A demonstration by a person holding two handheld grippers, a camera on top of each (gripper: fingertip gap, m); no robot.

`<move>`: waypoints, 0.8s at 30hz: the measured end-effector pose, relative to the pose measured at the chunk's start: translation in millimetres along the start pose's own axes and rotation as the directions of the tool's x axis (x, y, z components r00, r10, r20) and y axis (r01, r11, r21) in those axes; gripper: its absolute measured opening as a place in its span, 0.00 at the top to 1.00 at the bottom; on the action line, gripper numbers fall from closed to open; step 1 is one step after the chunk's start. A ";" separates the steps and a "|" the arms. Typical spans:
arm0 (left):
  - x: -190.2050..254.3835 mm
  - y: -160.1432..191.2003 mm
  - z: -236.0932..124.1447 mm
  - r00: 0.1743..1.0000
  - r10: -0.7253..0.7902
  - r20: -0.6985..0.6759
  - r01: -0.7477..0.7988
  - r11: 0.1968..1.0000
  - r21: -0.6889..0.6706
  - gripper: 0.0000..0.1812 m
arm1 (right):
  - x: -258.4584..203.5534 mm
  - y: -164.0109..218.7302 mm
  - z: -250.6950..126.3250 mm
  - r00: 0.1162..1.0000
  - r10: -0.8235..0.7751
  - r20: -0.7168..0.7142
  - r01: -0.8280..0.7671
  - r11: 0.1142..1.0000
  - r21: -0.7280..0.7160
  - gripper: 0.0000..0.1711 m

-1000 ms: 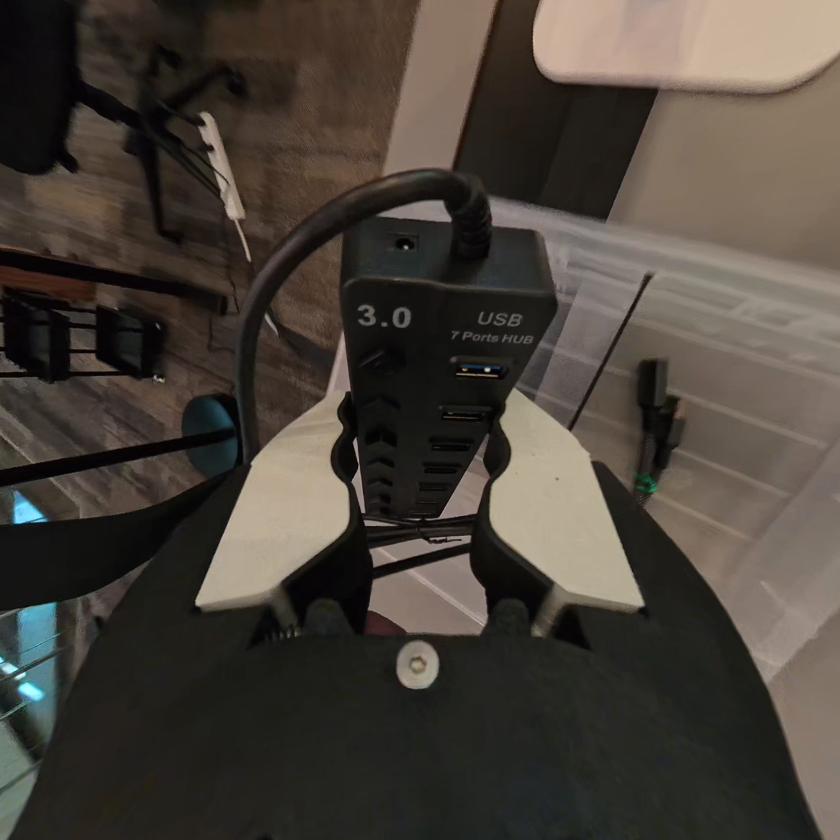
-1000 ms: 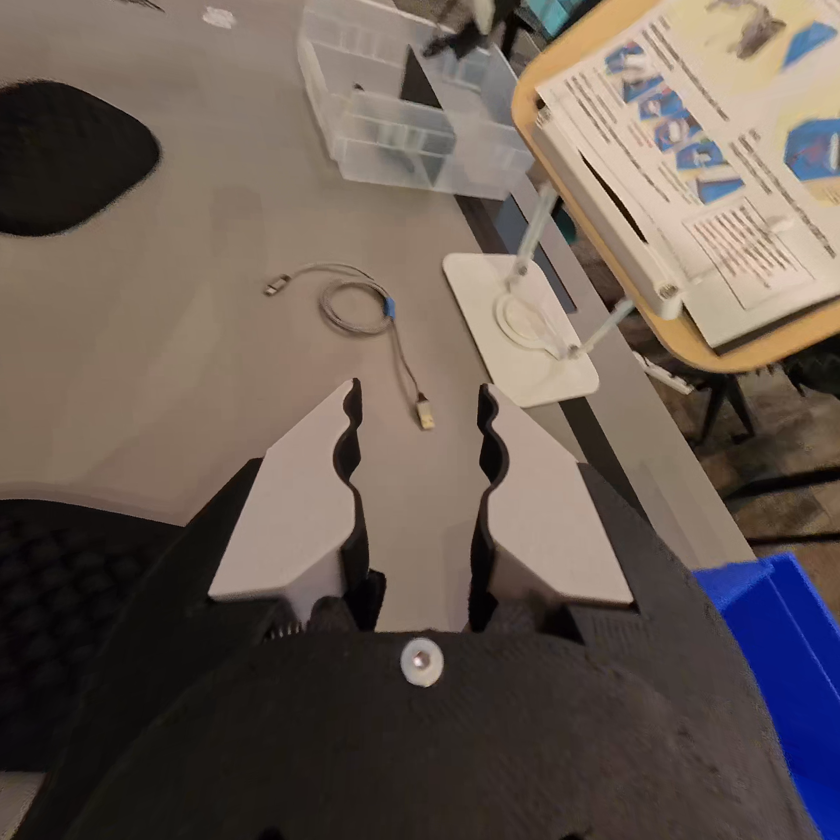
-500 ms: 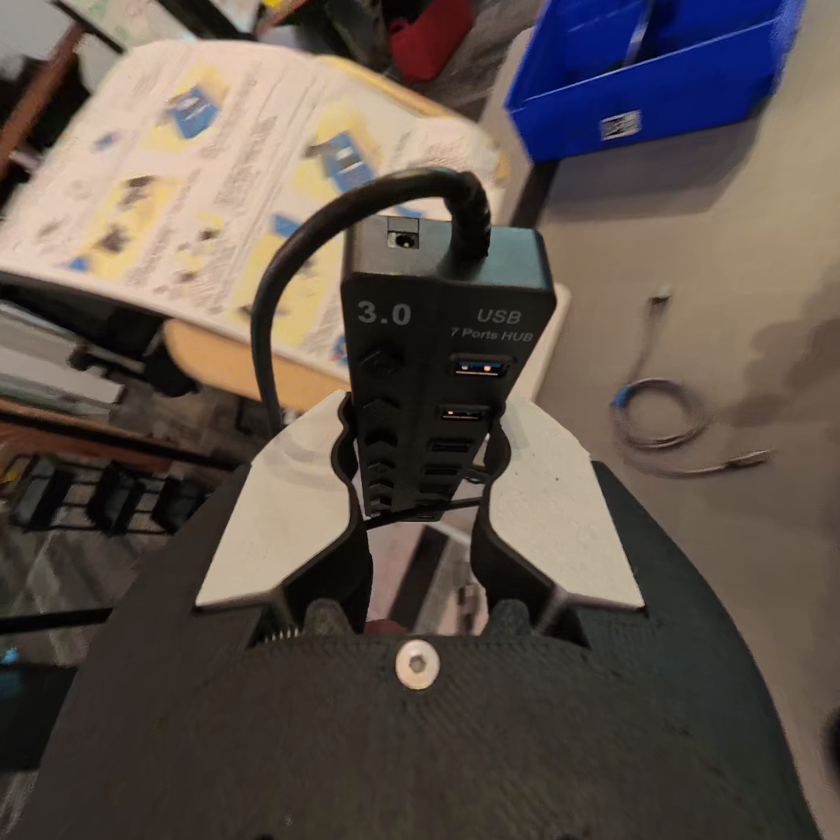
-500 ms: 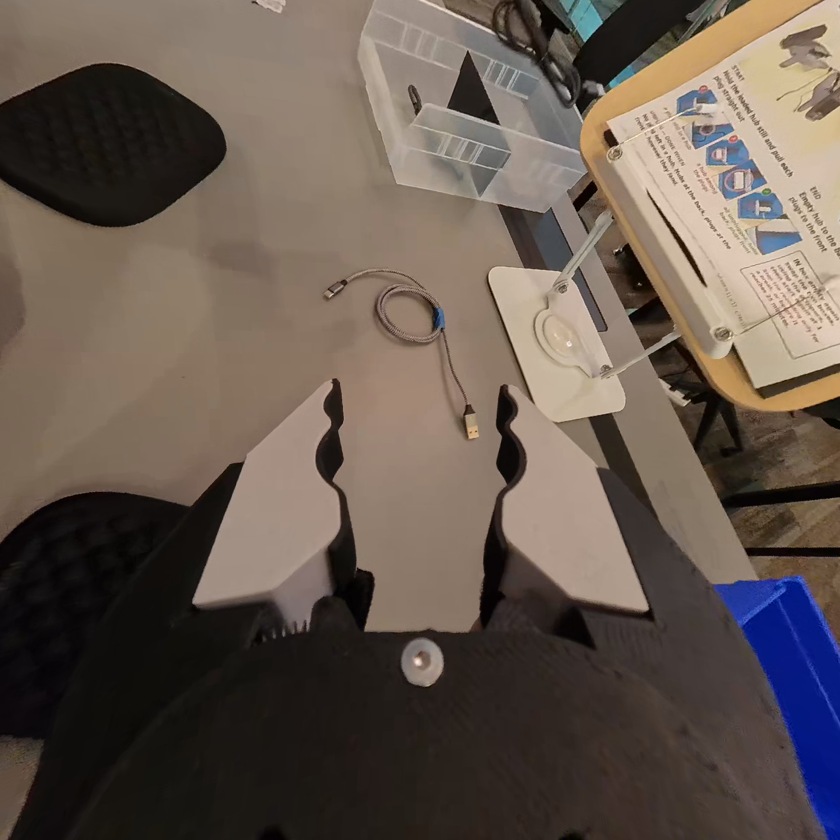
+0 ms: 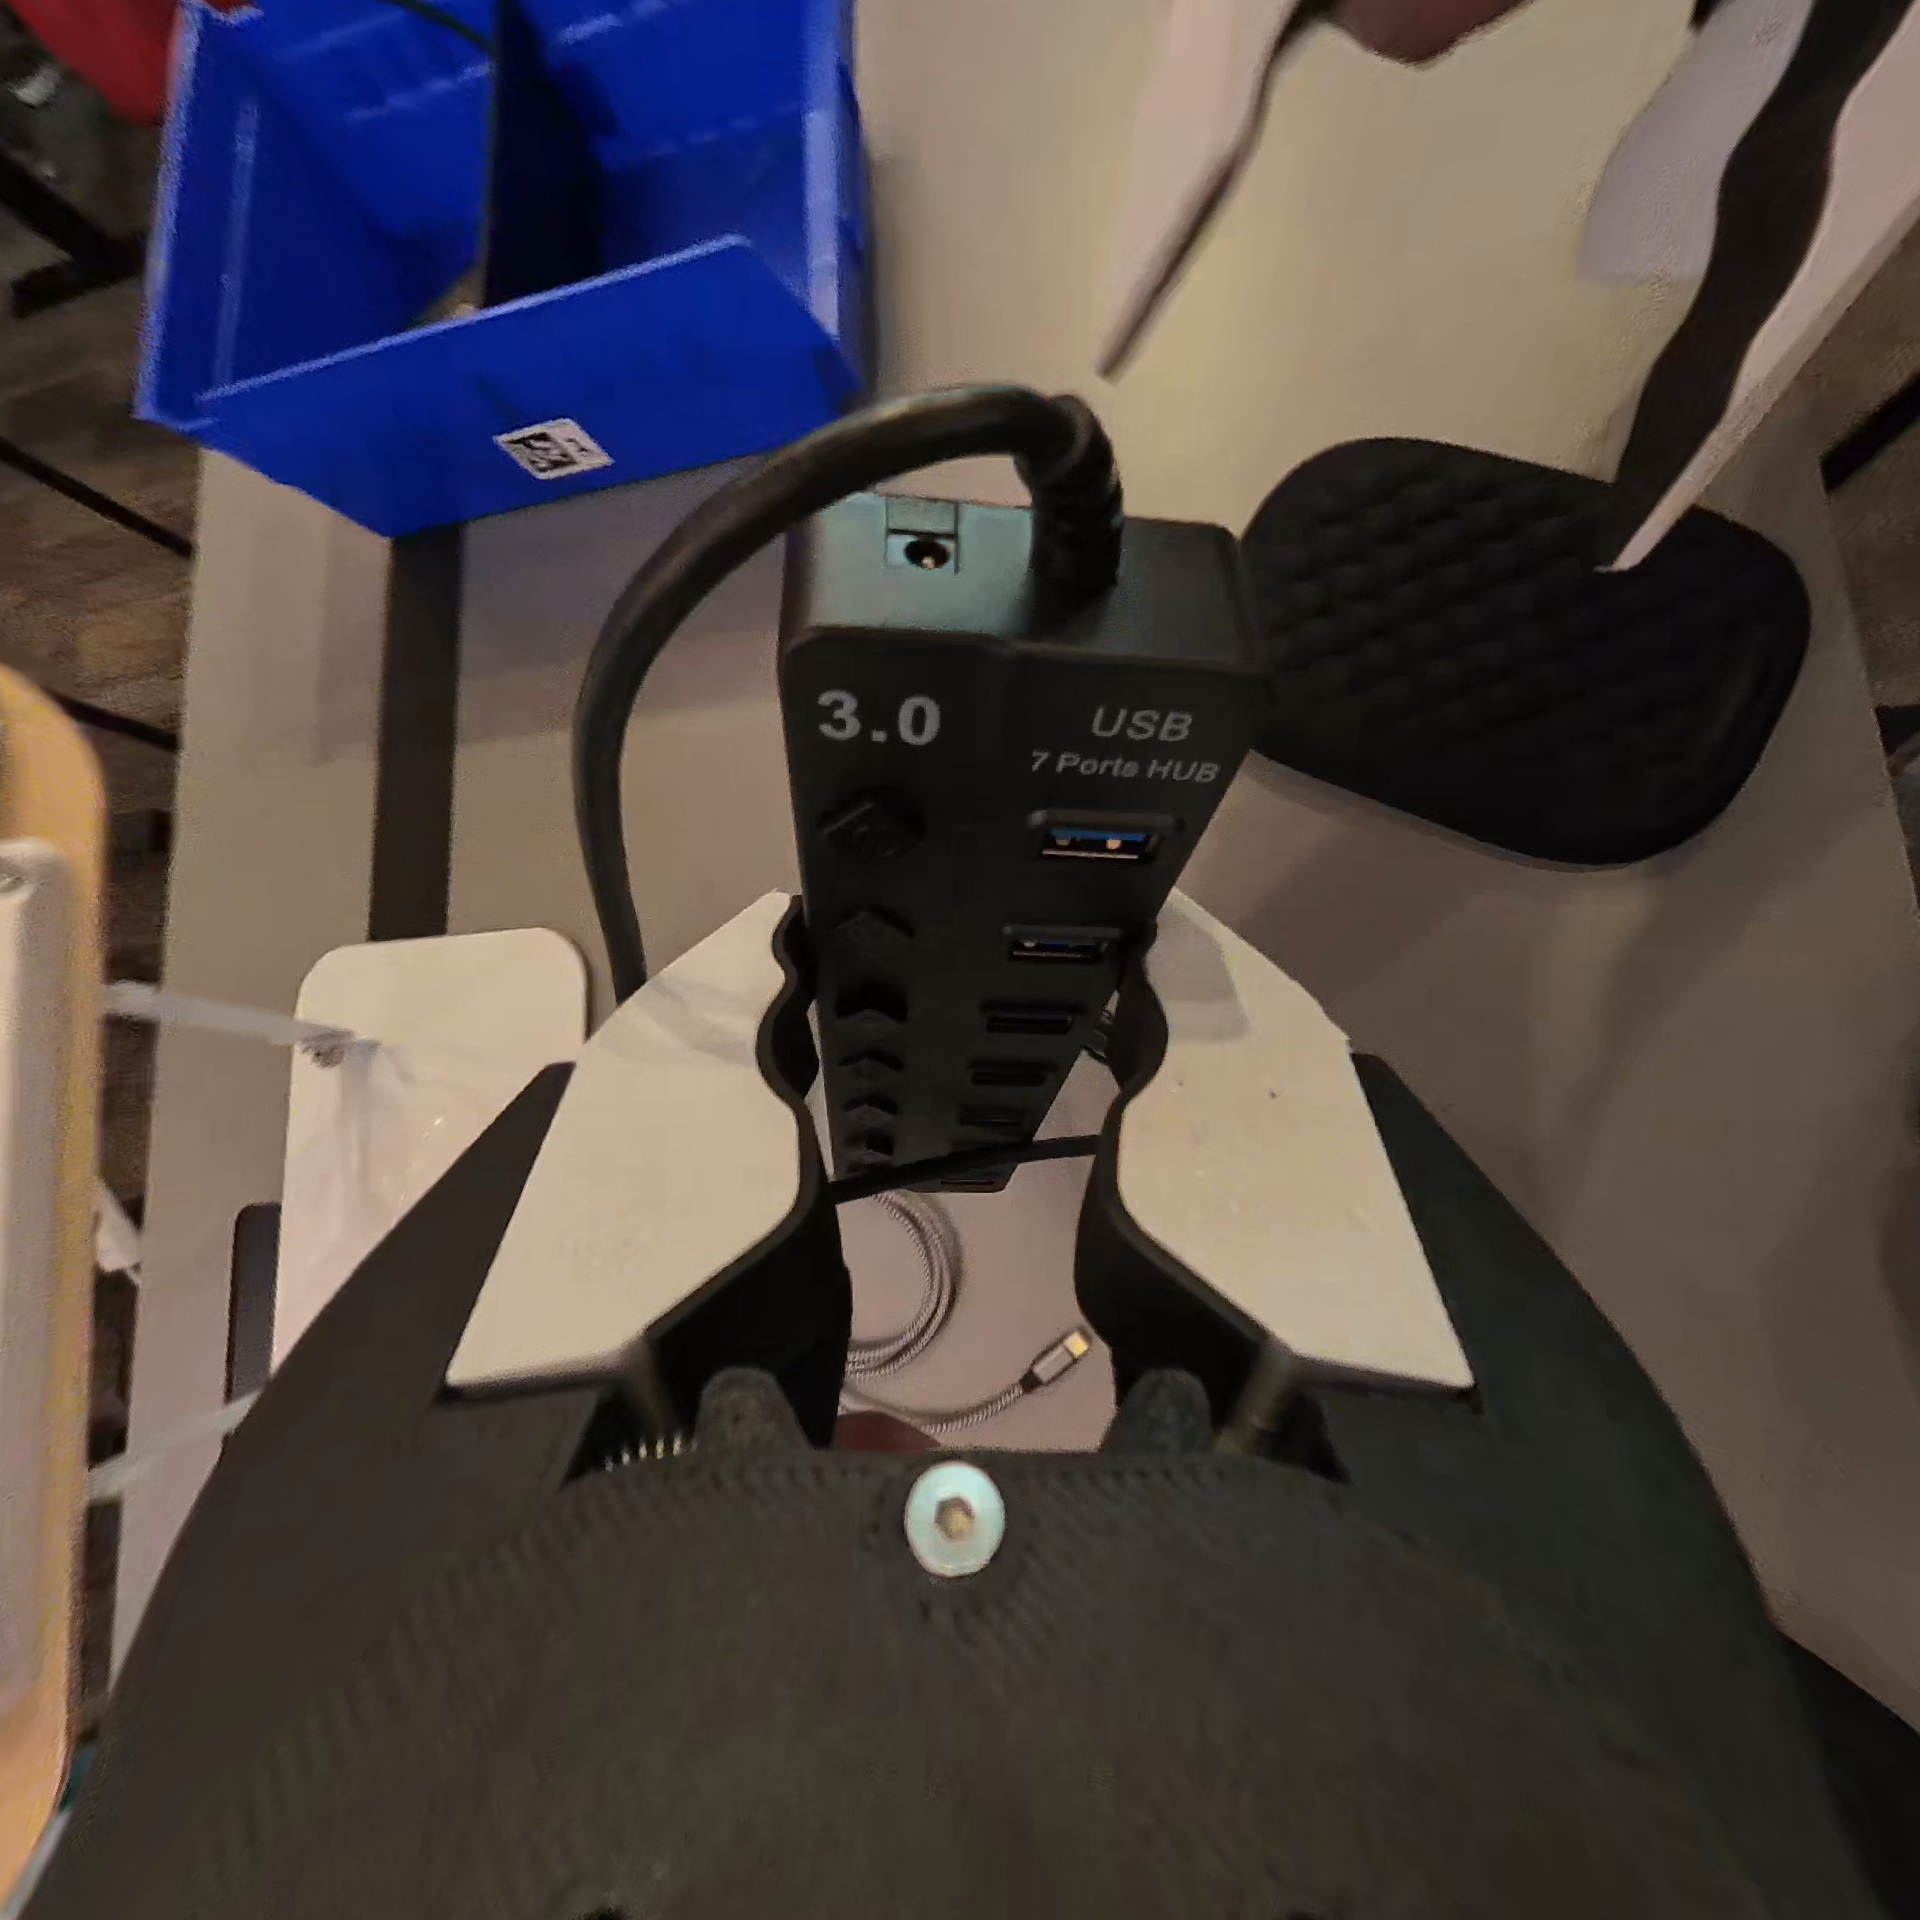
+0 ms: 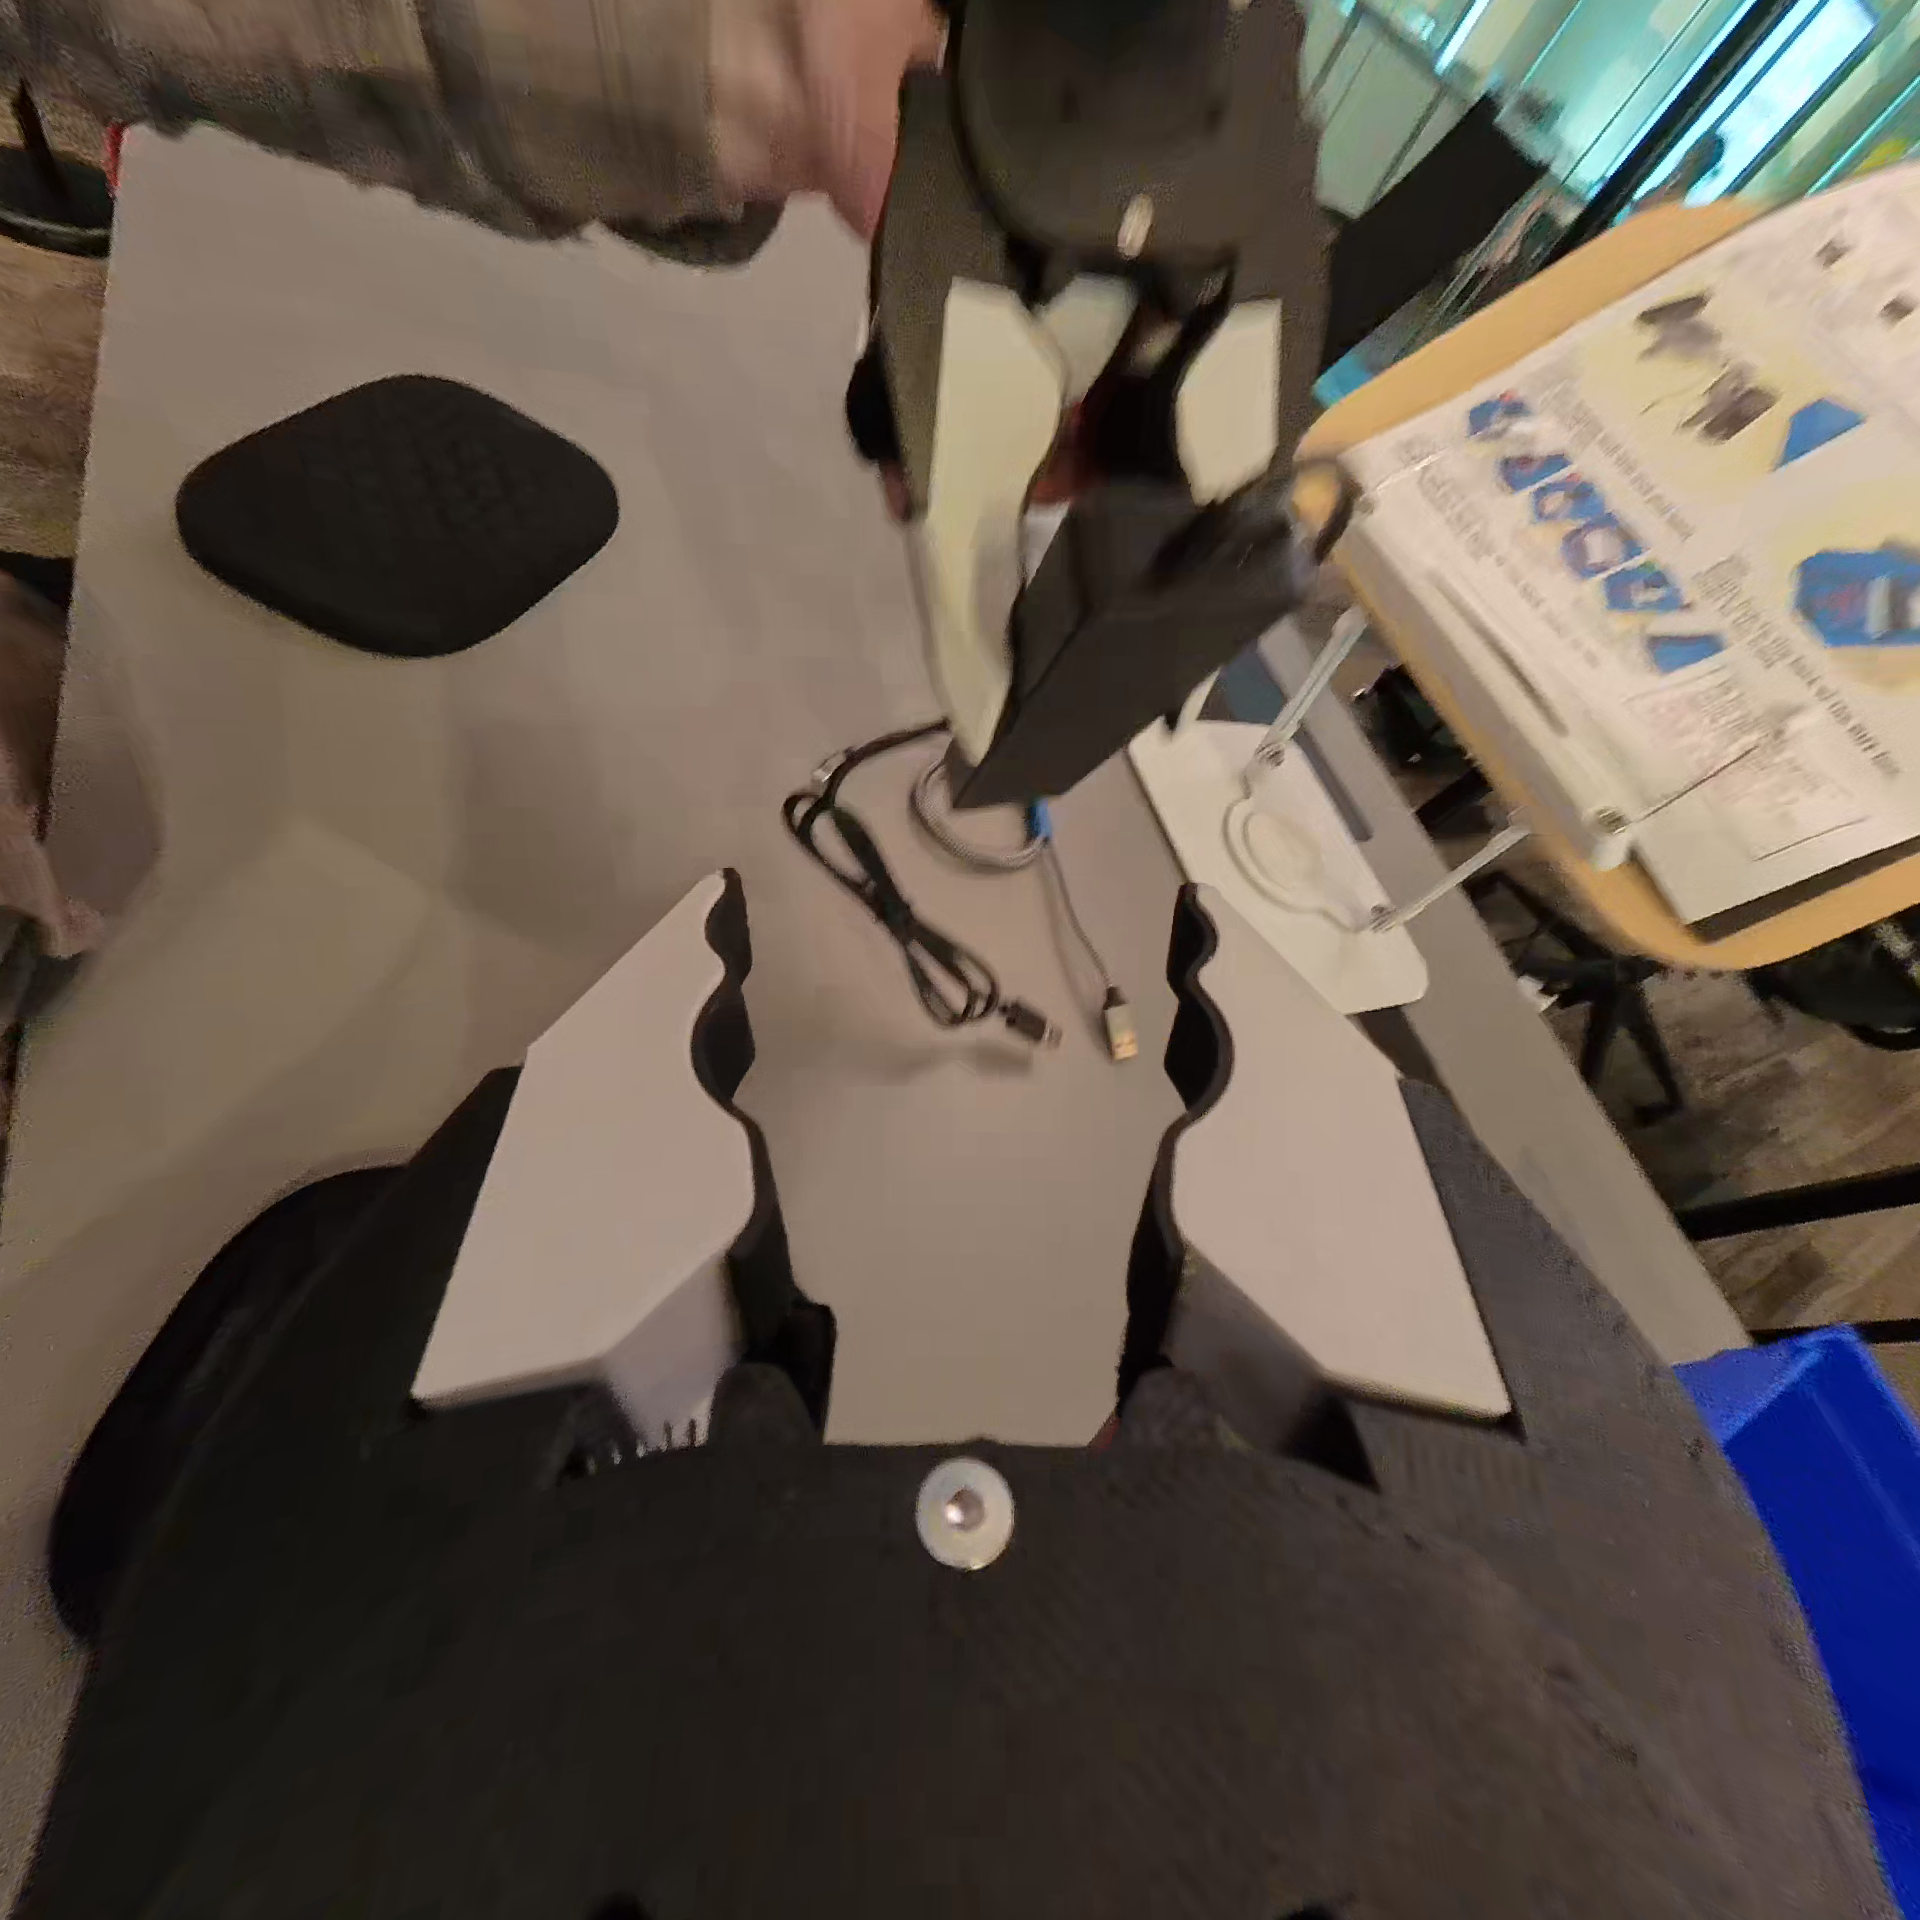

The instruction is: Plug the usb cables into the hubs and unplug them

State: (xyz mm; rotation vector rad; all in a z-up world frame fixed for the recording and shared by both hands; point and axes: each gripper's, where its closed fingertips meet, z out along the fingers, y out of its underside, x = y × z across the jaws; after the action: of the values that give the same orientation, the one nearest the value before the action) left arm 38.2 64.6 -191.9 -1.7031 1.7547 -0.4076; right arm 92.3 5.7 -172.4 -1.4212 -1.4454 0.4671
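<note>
Hub (image 5: 1013, 831) sat clamped in the left gripper (image 5: 966, 997) above the table (image 6: 416, 831), while the right gripper (image 6: 956, 997) hung agape over two loose cables' plugs (image 6: 1117, 1029), so fetching a cable seemingly came next, needing a descent onto one plug.

Left gripper (image 6: 1091, 457) has swung in from off the side, now over the grey table (image 6: 416, 831) with the black multi-port USB hub (image 5: 1013, 852) hanging above the coiled braided silver cable (image 6: 1081, 935). Hub's thin black lead (image 6: 914, 935) now trails onto the table beside that cable. Right gripper (image 6: 961, 997) spread wider.
</note>
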 end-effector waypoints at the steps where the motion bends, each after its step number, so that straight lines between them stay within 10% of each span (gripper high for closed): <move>1: 4.8 -2.6 8.4 0.999 0.020 -0.025 -0.021 1.000 -0.015 0.70 | 4.2 -5.1 -1.7 1.000 -0.014 -0.010 0.014 1.000 0.020 0.55; 24: 42.5 7.5 82.1 0.965 0.068 -0.252 -0.125 0.968 -0.217 0.70 | 3.3 42.5 45.3 0.940 0.252 0.230 -0.245 0.968 -0.057 0.66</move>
State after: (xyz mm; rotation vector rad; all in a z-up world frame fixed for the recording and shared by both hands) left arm 87.1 41.8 -267.4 -1.7767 2.1264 -0.3943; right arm 76.8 35.0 -225.1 -1.6231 -1.4673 0.8017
